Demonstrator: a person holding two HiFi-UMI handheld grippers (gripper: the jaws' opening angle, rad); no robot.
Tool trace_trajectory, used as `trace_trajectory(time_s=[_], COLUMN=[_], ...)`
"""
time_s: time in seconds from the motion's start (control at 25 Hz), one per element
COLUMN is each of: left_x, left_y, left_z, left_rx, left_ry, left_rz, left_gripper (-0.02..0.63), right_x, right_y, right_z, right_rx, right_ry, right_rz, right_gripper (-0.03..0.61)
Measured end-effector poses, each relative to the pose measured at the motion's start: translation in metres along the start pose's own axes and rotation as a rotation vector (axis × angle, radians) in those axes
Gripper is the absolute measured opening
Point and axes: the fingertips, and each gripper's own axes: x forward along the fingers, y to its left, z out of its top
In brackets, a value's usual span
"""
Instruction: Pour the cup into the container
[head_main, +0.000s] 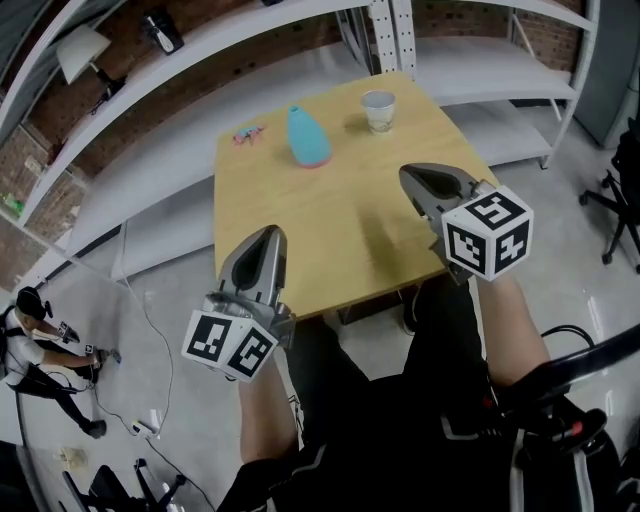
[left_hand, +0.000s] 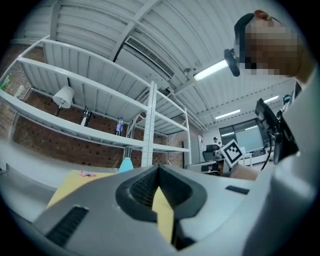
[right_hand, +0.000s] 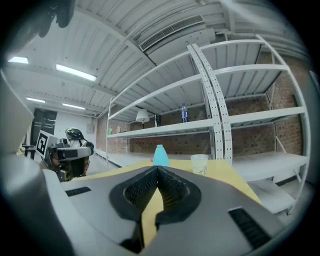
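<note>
A pale paper cup (head_main: 379, 110) stands upright near the far right corner of the wooden table (head_main: 330, 210); it also shows in the right gripper view as the cup (right_hand: 199, 164). A light-blue rounded container (head_main: 307, 136) stands left of it, and appears as the container (right_hand: 160, 155) and the container (left_hand: 125, 164). My left gripper (head_main: 270, 234) hovers at the table's near left edge, shut and empty. My right gripper (head_main: 407, 175) hangs over the table's right side, short of the cup, jaws shut with nothing between them.
A small pink object (head_main: 247, 132) lies at the far left of the table. White metal shelving (head_main: 200, 60) runs behind the table along a brick wall. A black office chair (head_main: 620, 190) stands at the right. A person (head_main: 40, 350) crouches on the floor at lower left.
</note>
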Motion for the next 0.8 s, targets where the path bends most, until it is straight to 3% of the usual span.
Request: trace_trajectory(time_s=[0.44, 0.8], left_x=[-0.097, -0.194], left_y=[-0.107, -0.212], left_z=[-0.012, -0.016], left_rx=[-0.016, -0.033], left_ry=[0.038, 0.048], left_rz=[-0.035, -0.052], left_gripper=[0.002, 0.002], right_x=[-0.118, -0.251], right_y=[0.072, 0.144], right_z=[-0.019, -0.046], right_rx=[0.026, 0.026], right_ry=[-0.006, 0.01], right_rz=[-0.006, -0.017], right_gripper=[0.002, 0.002])
